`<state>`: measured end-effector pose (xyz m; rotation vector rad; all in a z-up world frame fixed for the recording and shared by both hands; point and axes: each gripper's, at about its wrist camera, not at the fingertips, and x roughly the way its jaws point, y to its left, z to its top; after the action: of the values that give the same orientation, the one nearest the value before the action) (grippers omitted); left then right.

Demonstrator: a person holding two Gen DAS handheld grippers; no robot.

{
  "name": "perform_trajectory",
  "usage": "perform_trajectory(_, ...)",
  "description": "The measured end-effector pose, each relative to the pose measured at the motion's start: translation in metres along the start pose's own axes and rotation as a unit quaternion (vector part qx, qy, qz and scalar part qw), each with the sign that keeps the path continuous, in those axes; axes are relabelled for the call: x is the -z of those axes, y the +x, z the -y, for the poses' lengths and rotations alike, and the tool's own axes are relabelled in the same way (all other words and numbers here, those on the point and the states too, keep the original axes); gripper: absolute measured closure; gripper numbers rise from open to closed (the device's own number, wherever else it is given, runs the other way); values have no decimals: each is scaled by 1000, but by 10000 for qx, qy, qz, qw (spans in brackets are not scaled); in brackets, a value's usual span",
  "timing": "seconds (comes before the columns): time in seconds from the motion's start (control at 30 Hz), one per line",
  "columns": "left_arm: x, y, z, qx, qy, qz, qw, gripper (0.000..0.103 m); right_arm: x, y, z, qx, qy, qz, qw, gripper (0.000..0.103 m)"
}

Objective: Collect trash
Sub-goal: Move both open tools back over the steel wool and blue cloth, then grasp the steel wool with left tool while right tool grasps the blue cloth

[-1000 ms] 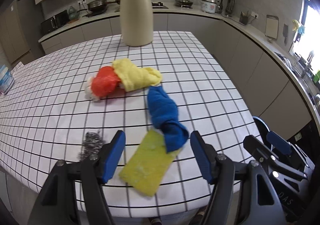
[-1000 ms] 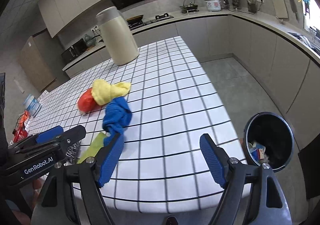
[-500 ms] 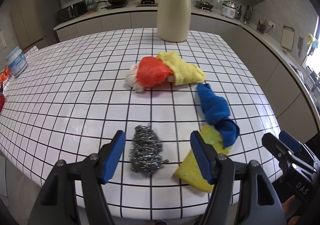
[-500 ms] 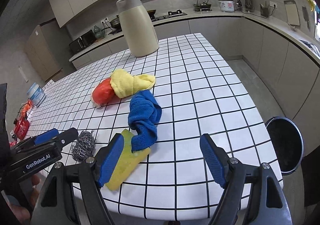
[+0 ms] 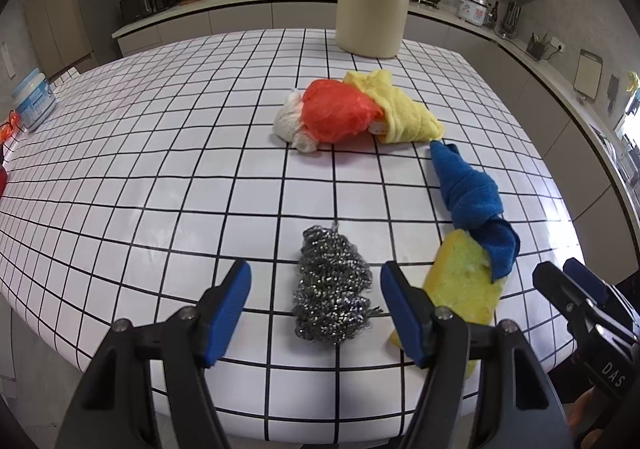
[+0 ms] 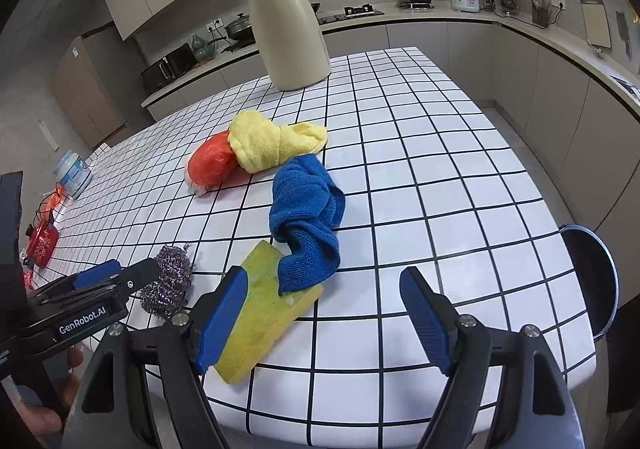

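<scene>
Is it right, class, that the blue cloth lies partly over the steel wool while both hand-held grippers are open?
Not quite: the blue cloth lies partly over the yellow sponge, not the steel wool, as the right wrist view shows. Both hand-held grippers, left and right, are open.

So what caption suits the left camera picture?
Open left gripper poised over a steel wool scrubber on the checked table.

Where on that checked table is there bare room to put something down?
The widest bare stretch of the table runs from the steel scourer and orange bag across to the blue-and-white tub. More lies between the blue cloth and the edge by the black bin. It is crowded around the yellow sponge, yellow cloth and both claws.
</scene>
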<state>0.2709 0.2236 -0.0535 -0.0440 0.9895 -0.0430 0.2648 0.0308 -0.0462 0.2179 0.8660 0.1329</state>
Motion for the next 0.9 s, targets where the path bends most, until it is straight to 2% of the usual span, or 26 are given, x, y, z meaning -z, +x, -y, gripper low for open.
perform_trajectory(0.47,3,22,-5,57,-72,-224,9997,34,-6,16,-9,-49,-81,-88,9999,23)
perform_trajectory(0.73,3,33,-11,290,-221,-184,9992,35,-9,26,-13,-61,-121,-143,9998,23)
perform_trajectory(0.77,3,35,-13,347,-288,-183,9988,37,-9,27,-13,-63,-119,-148,9998,23)
perform_trajectory(0.83,3,38,-15,428,-372,-196,9982,50,-10,29,-12,-53,-119,-142,9998,23)
perform_trajectory(0.9,3,42,-15,437,-388,-225,9980,57,-12,31,-13,-54,-122,-151,9998,23)
